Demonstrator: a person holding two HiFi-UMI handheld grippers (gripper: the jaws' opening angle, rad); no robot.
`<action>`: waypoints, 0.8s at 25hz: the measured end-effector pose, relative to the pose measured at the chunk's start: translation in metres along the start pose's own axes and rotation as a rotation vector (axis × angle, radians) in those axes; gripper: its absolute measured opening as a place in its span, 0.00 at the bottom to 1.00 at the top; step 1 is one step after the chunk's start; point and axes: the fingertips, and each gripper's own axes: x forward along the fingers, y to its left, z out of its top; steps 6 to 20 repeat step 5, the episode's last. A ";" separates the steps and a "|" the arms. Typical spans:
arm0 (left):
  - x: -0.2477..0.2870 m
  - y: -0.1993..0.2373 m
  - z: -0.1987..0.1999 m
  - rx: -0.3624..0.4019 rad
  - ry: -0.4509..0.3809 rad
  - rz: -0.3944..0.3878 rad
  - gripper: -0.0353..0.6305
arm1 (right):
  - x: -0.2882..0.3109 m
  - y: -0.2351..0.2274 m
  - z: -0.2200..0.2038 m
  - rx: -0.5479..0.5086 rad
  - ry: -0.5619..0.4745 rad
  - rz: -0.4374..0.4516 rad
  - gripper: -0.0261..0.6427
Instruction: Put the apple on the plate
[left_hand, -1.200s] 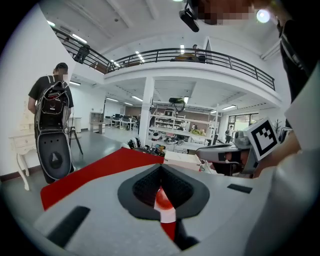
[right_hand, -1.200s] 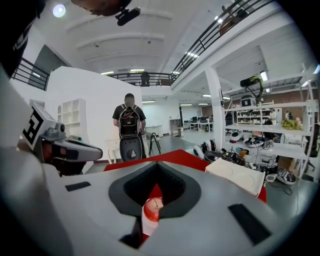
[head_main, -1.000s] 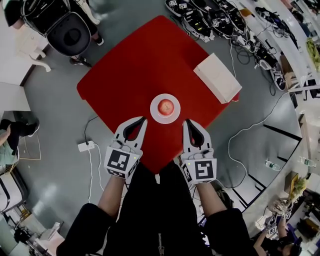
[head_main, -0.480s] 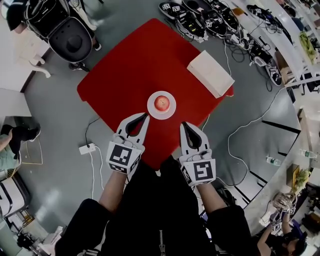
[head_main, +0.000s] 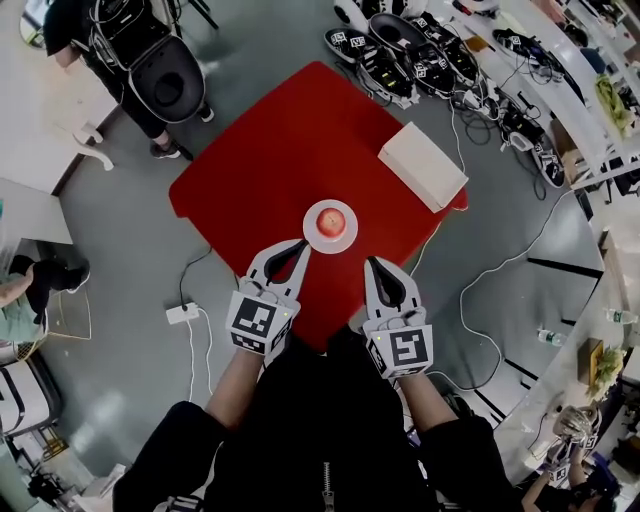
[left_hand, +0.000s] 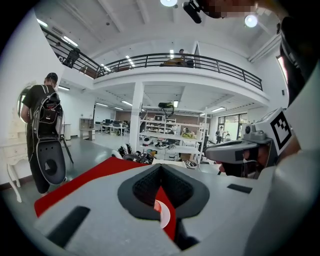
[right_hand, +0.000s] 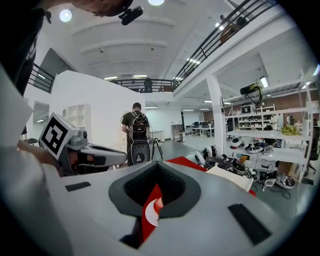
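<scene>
1. As you look down, the apple (head_main: 331, 221) sits on the plate (head_main: 351, 236) on the red table (head_main: 270, 160);
2. your left gripper (head_main: 303, 244) and right gripper (head_main: 372, 262) hover just near of it, jaws pressed together, empty.

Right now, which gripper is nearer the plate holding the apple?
Left. The left gripper ends just short of the plate at its near-left rim; the right gripper stops farther back, near-right, with a strip of red table between.
</scene>
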 end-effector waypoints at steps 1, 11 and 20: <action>-0.001 0.000 0.001 0.001 -0.001 -0.001 0.06 | -0.001 0.000 0.001 -0.001 0.000 0.000 0.06; -0.004 -0.001 0.005 0.003 0.000 -0.007 0.06 | -0.004 0.003 0.007 -0.002 0.002 -0.004 0.06; -0.004 -0.001 0.005 0.003 0.000 -0.007 0.06 | -0.004 0.003 0.007 -0.002 0.002 -0.004 0.06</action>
